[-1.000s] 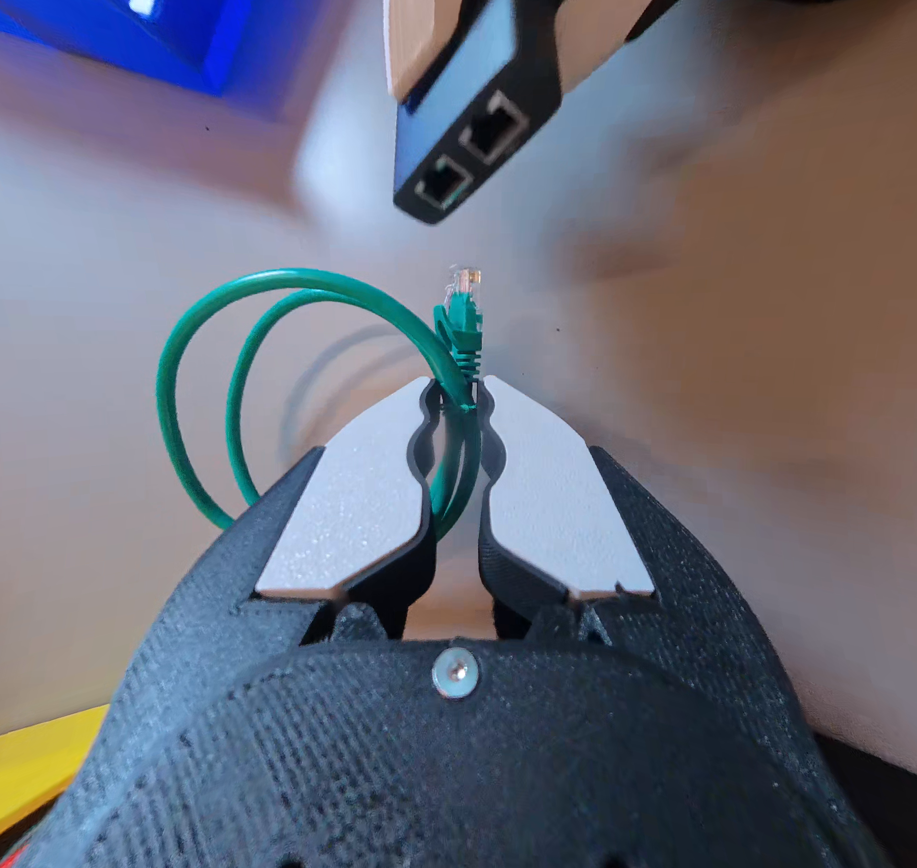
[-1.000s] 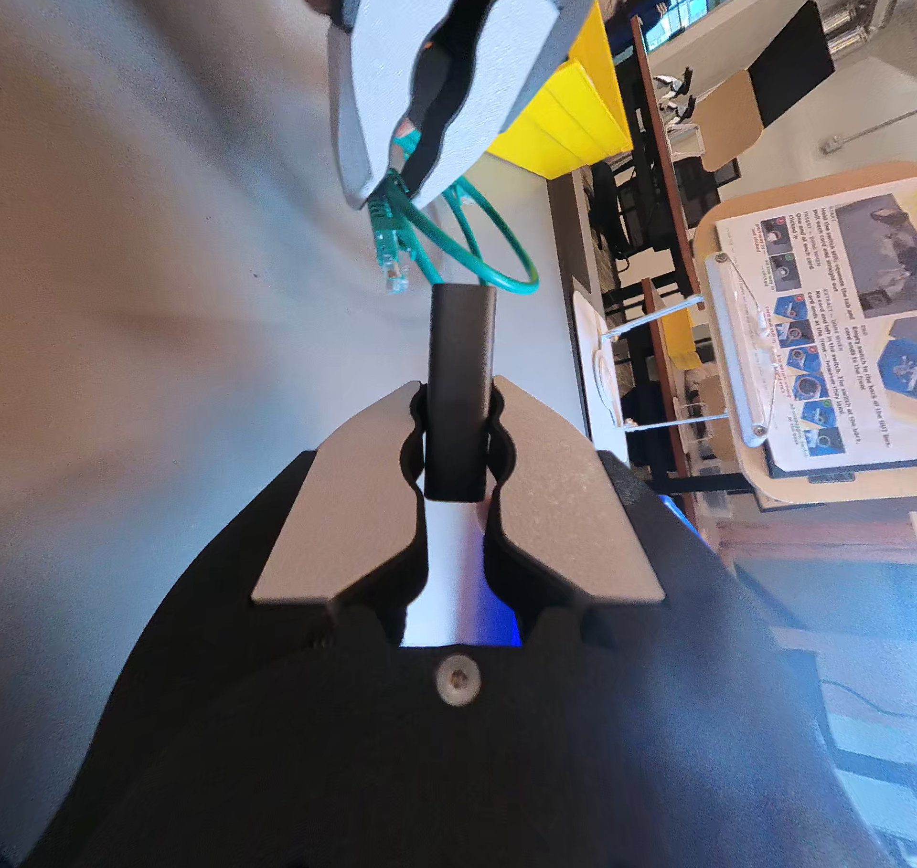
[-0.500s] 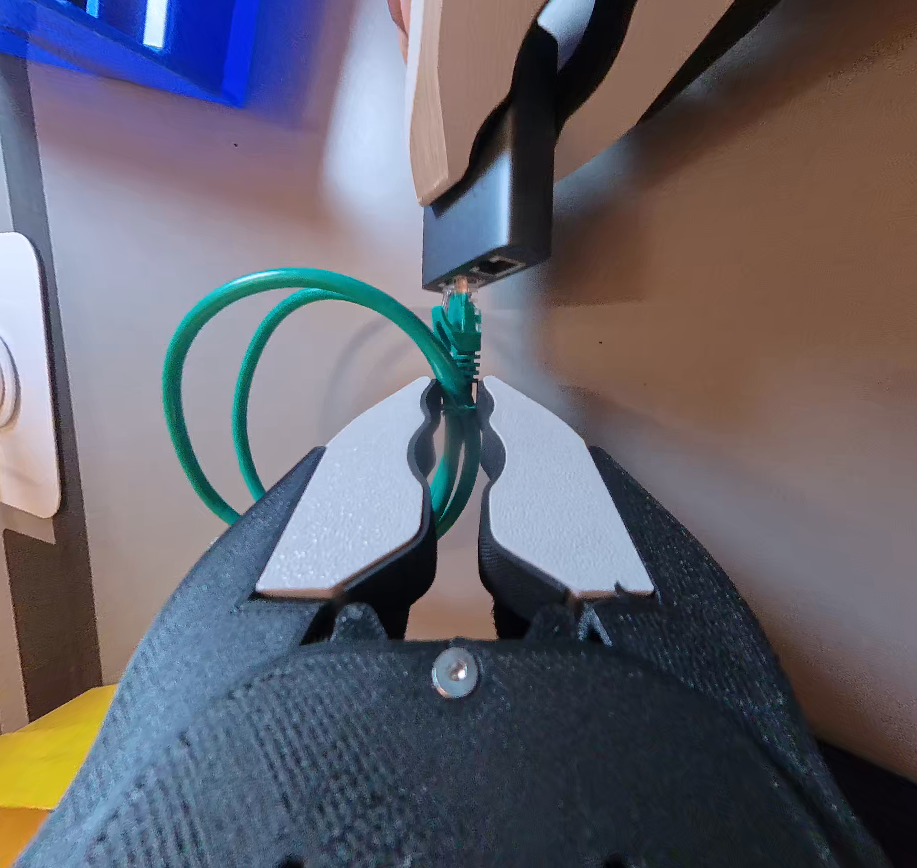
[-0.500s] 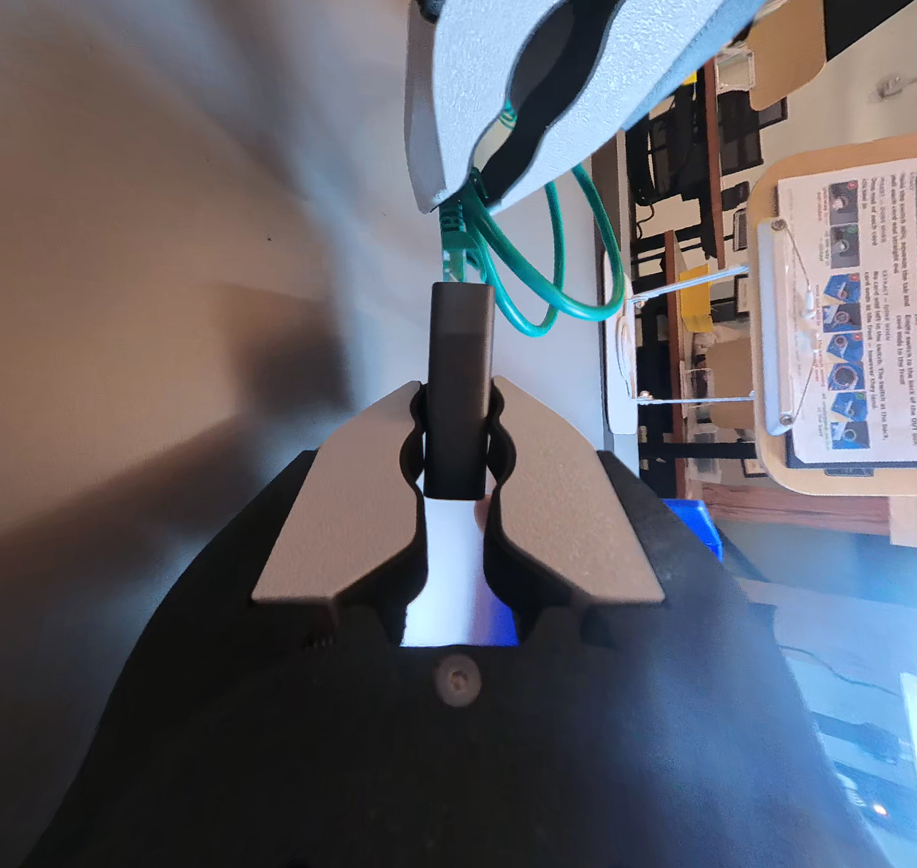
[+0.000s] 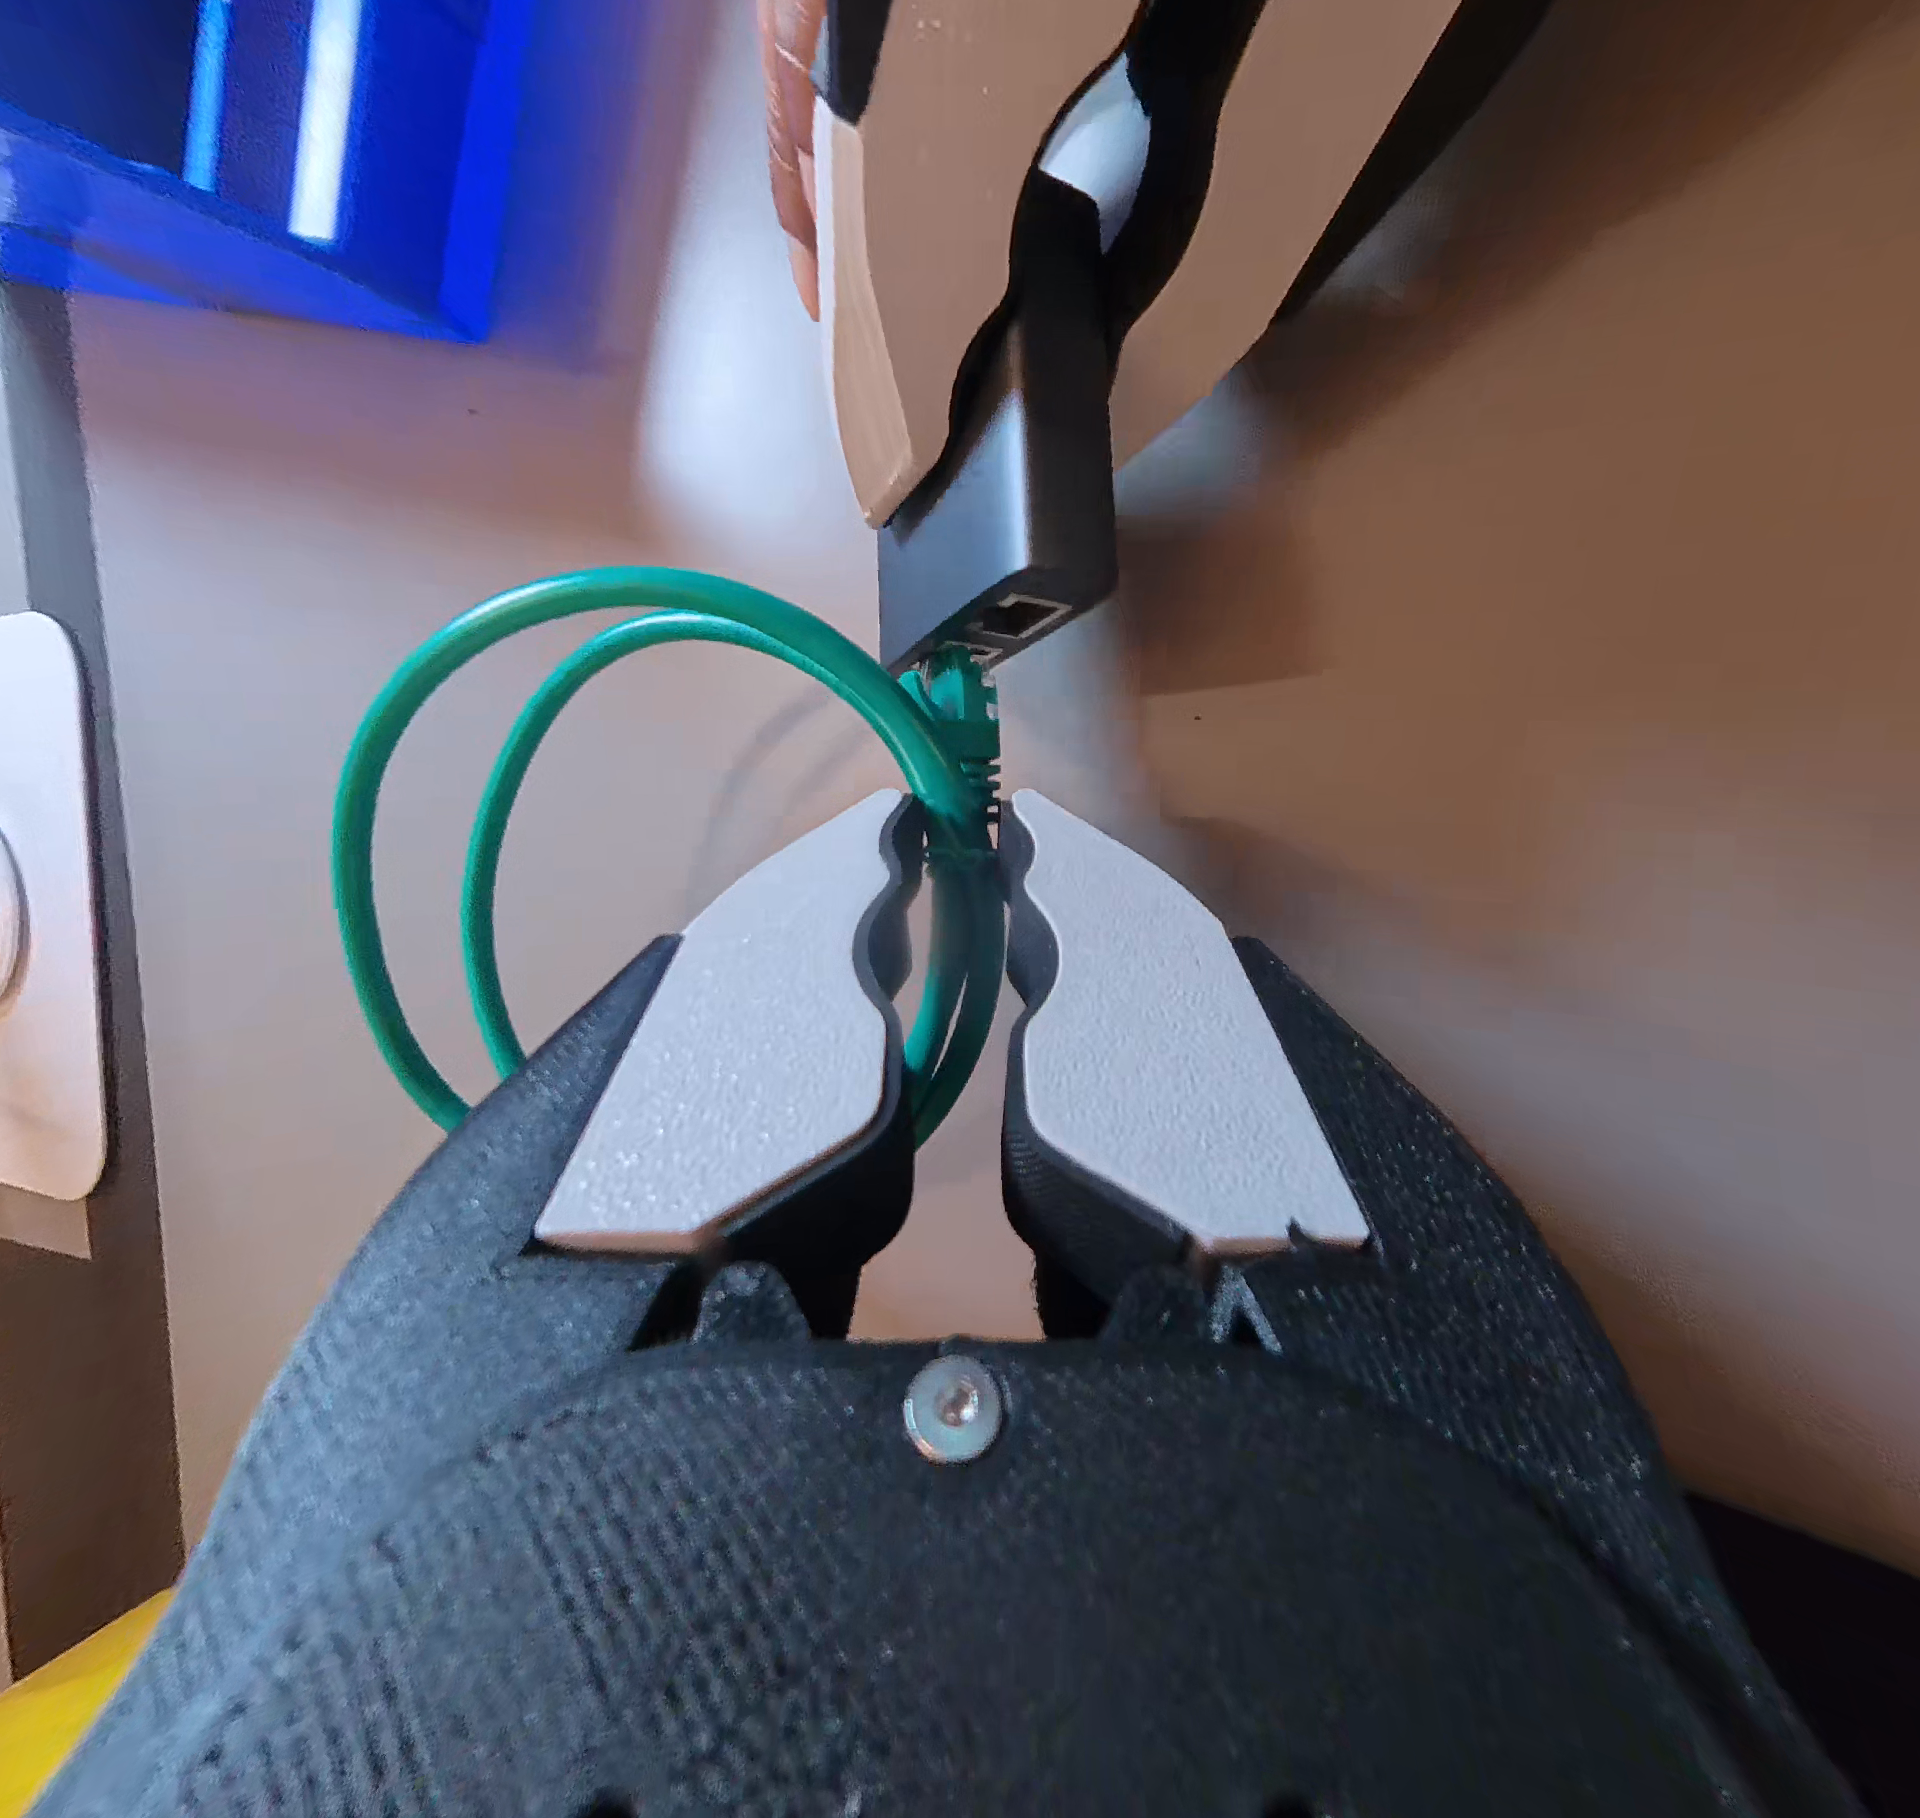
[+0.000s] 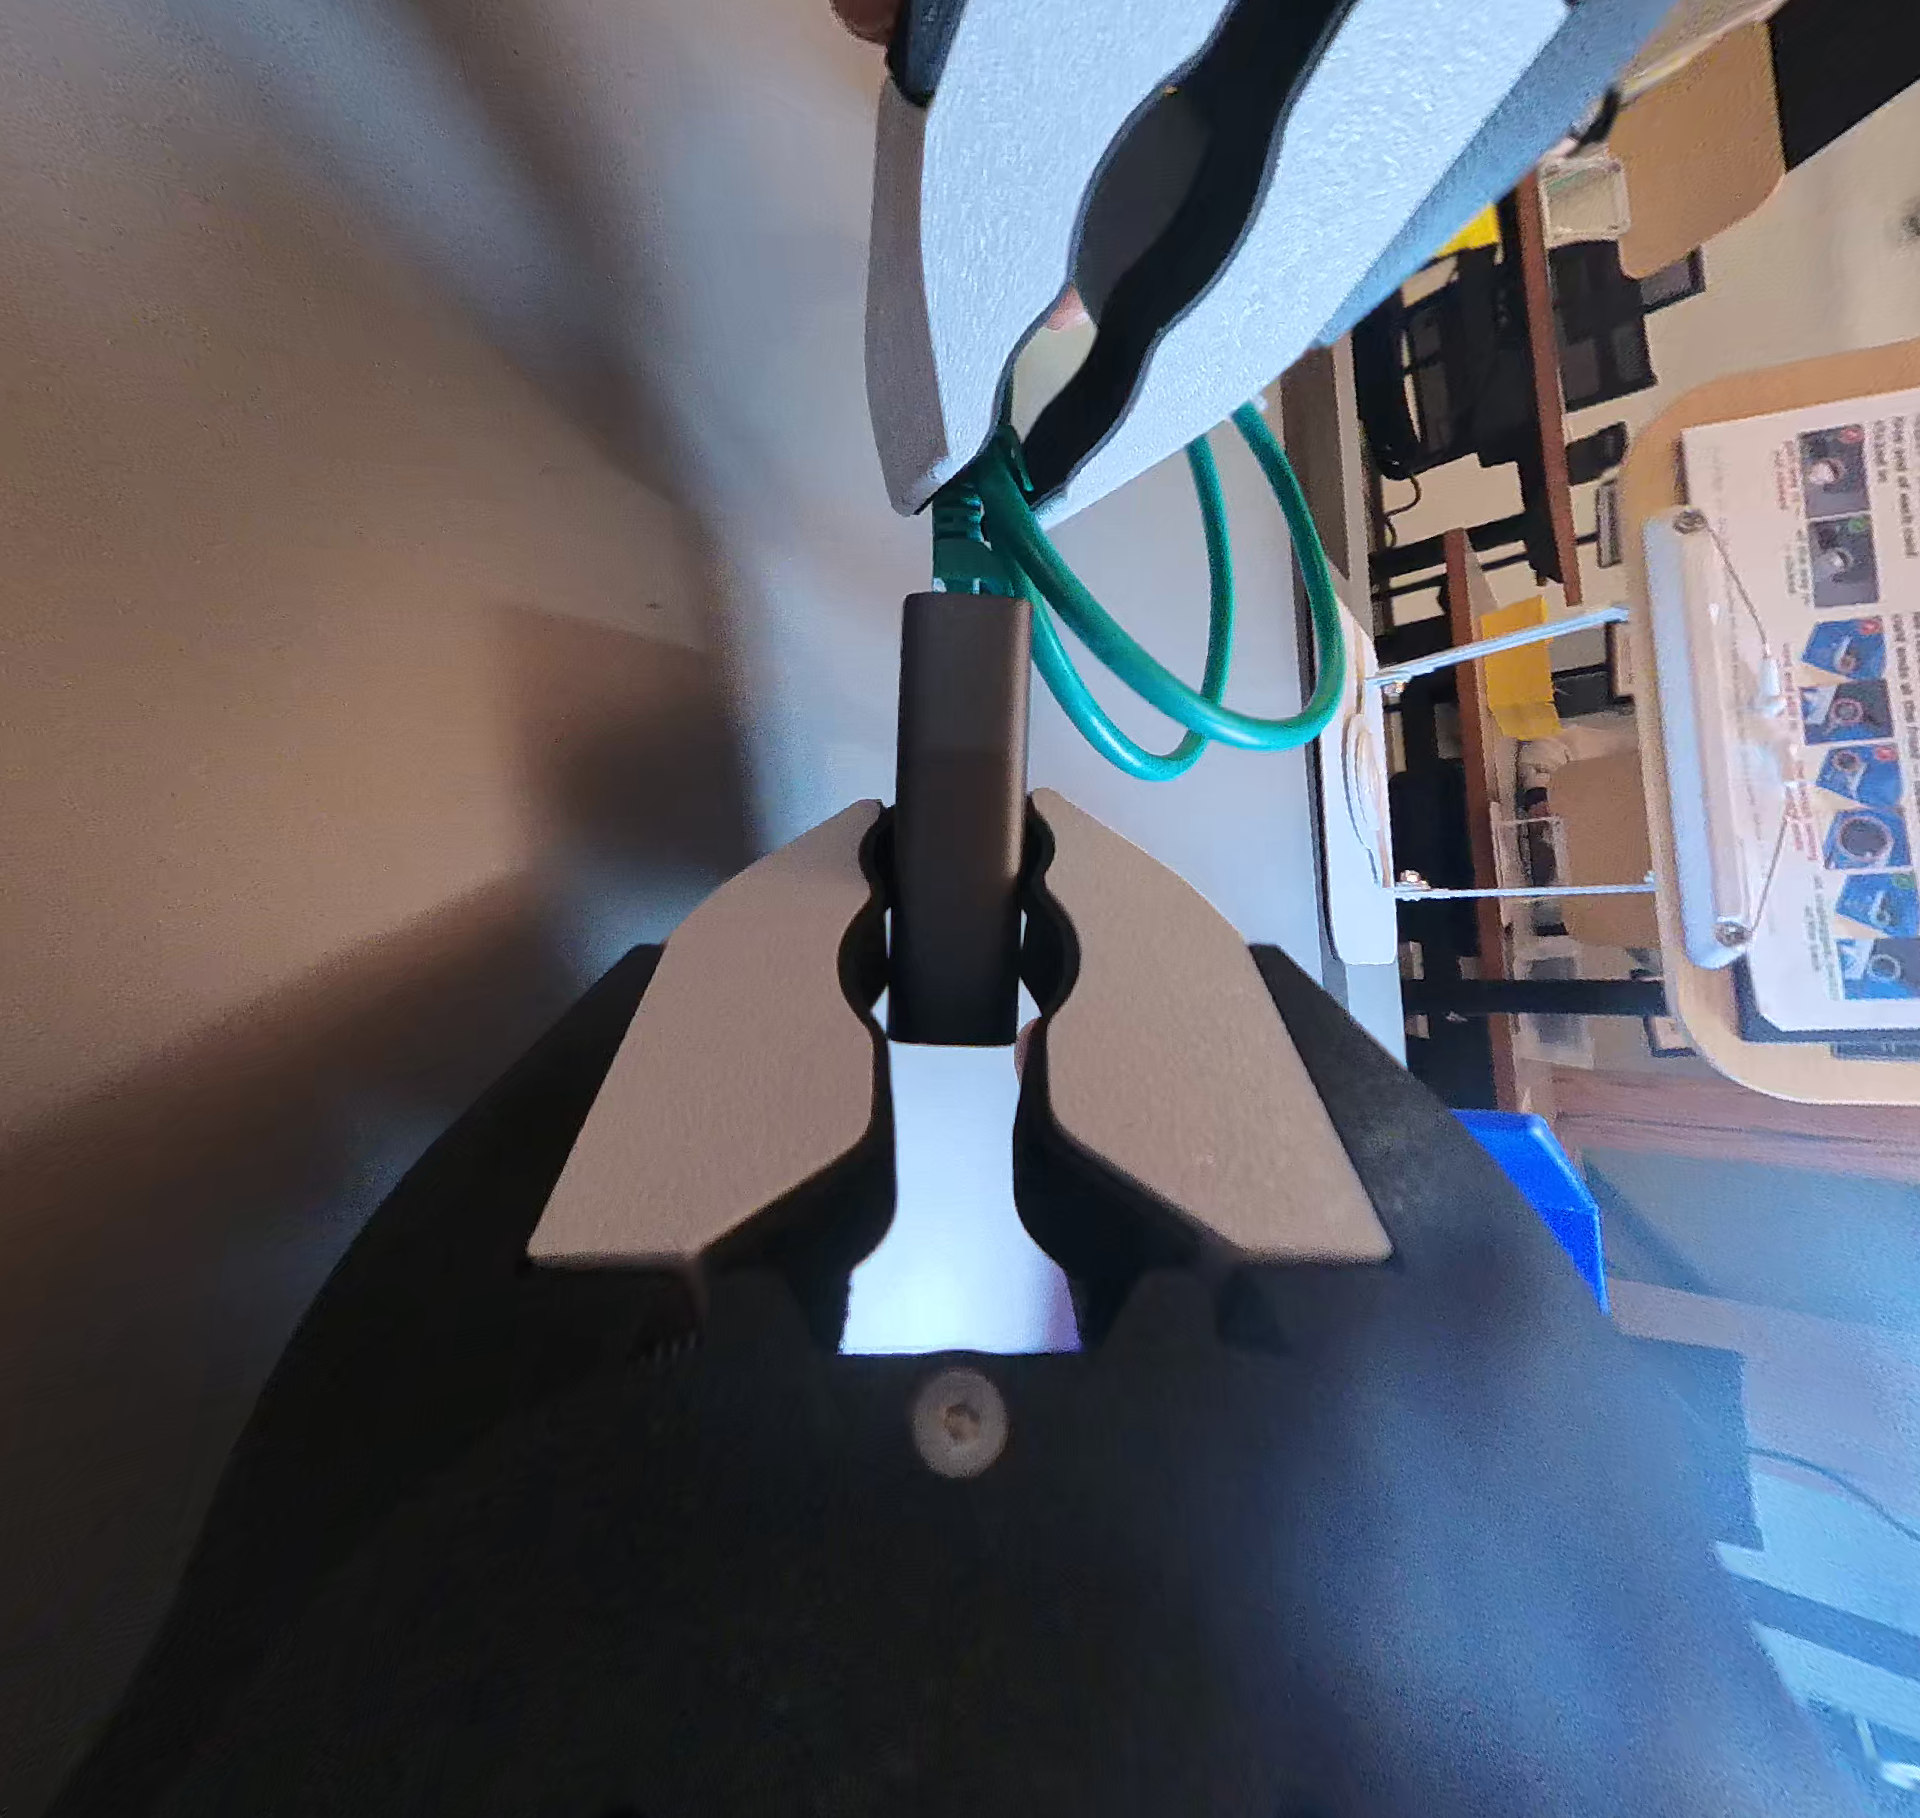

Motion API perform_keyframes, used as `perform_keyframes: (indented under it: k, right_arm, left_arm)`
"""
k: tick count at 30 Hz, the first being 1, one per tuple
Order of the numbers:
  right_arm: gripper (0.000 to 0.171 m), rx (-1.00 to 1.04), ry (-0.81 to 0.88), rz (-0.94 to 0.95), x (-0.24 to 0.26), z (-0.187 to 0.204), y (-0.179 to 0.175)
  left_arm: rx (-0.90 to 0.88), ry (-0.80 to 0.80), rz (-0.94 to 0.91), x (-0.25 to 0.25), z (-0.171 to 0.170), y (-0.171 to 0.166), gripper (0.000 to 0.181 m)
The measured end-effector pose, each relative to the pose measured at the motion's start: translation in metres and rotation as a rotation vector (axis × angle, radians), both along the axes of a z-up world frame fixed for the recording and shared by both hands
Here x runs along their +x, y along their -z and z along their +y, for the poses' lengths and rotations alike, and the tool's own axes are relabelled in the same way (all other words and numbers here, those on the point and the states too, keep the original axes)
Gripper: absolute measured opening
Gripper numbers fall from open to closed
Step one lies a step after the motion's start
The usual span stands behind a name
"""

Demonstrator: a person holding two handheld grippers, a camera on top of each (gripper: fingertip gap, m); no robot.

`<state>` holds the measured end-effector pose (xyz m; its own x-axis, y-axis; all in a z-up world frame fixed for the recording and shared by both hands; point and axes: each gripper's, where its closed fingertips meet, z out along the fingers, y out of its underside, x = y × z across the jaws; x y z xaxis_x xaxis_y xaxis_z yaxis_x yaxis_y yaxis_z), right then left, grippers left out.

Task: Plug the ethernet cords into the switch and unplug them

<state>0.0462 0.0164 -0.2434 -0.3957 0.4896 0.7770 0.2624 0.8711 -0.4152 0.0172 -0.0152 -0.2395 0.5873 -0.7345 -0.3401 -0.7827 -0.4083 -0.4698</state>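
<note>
Green ethernet cord is pinched just behind its plug in my left gripper, the plug seated in a port of the black switch that my right gripper clamps, both held above the grey table.

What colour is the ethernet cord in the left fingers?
Green, boot included; the ethernet cord loops show best in the left wrist view.

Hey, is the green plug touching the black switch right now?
Touching. In the left wrist view the green plug has its tip inside one port of the black switch; the right wrist view shows no gap between them either.
</note>
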Motion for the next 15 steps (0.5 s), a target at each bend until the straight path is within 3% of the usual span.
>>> perform_keyframes:
  k: [7,15]
  right_arm:
    - [0.023,-0.115,-0.019,0.15,0.0,0.003,-0.033]
    - [0.022,-0.096,-0.042,0.142,0.005,-0.002,-0.037]
  left_arm:
    - [0.097,0.048,-0.141,0.001,0.004,-0.031,0.014]
    - [0.139,0.123,-0.269,0.01,0.001,-0.043,0.017]
